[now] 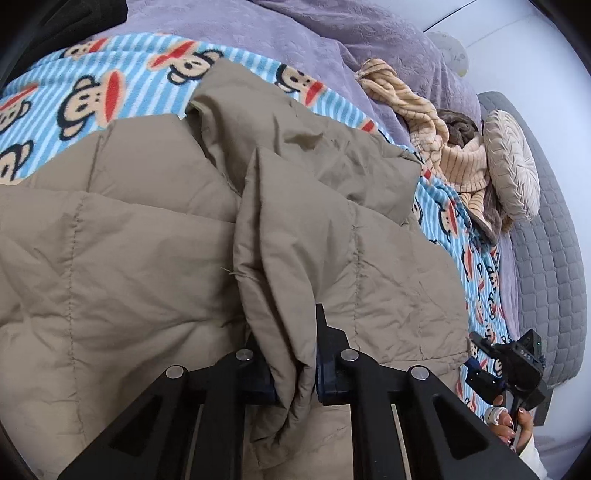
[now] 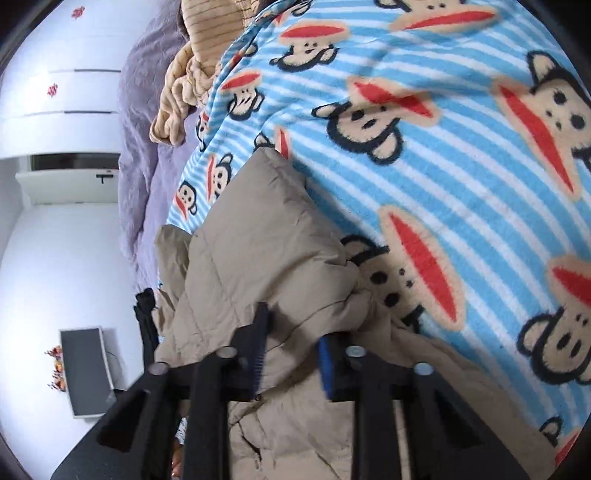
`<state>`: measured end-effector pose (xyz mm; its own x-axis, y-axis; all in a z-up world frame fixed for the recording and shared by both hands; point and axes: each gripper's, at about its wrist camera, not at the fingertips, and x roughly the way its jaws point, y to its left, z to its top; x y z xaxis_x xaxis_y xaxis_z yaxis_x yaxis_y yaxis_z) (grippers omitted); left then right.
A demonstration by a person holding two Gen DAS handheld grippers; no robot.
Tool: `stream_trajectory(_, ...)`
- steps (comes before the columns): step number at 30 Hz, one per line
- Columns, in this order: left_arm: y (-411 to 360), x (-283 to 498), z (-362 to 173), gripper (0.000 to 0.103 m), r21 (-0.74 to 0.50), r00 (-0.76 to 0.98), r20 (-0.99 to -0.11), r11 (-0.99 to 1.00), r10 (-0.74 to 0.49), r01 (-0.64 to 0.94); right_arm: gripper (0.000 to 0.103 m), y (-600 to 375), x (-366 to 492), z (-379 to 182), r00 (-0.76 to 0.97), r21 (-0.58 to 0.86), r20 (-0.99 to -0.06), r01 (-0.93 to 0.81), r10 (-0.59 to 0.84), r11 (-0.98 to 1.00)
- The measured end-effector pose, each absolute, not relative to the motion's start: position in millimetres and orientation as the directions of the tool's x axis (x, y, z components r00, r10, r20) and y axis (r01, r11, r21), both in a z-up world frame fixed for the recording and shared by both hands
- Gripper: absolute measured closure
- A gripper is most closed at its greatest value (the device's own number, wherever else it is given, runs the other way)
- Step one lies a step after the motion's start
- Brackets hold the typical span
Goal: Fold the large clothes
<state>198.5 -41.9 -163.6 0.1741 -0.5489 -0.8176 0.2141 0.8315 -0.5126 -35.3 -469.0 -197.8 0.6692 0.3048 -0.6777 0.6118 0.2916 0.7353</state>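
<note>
A tan quilted puffer jacket (image 1: pixel 147 229) lies crumpled on a blue striped monkey-print blanket (image 1: pixel 92 96). My left gripper (image 1: pixel 293 369) is shut on a raised fold of the jacket, which bunches between the pads. In the right wrist view, the jacket (image 2: pixel 266 251) reaches under my right gripper (image 2: pixel 293 354). That gripper stands open with jacket fabric between its fingers and the blue pad (image 2: pixel 325 365) faces showing. From the left wrist view the right gripper (image 1: pixel 480 365) sits at the jacket's right edge, held by a hand (image 1: pixel 509 424).
Purple bedding (image 1: pixel 332 40) lies beyond the blanket. A beige striped garment (image 1: pixel 436 129) and a round pleated cushion (image 1: pixel 513 166) sit at the right, by a grey quilted headboard (image 1: pixel 546 258). A dark garment (image 1: pixel 66 22) is at the top left. White floor and furniture (image 2: pixel 62 258) lie beside the bed.
</note>
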Motion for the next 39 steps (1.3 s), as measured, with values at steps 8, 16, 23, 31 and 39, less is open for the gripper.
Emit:
stream_trajectory(8, -1, 154, -172, 0.09, -0.412, 0.208, -0.87, 0.891, -0.447, 0.191, 0.09, -443, 11, -182, 0.568, 0.611, -0.769, 0.52, 0.293, 0.597)
stream_trajectory(16, 2, 148, -173, 0.085, -0.326, 0.258, -0.895, 0.929, -0.363, 0.174, 0.087, -435, 9, -191, 0.5, 0.542, -0.822, 0.542, 0.272, 0.643)
stream_trajectory(23, 33, 140, -126, 0.054, -0.218, 0.4, -0.879, 0.965, -0.259, 0.146, 0.053, -417, -25, -149, 0.472, 0.415, -0.864, 0.469, 0.176, 0.78)
stream_trajectory(31, -15, 124, -109, 0.054, -0.199, 0.412, -0.855, 0.933, -0.315, 0.3, 0.074, -430, 7, -127, 0.543, 0.358, -0.836, 0.432, 0.079, 0.828)
stream_trajectory(39, -36, 151, -164, 0.054, -0.08, 0.41, -0.893, 0.962, -0.186, 0.262, 0.074, -412, 53, -159, 0.462, 0.209, -0.886, 0.34, 0.031, 0.917)
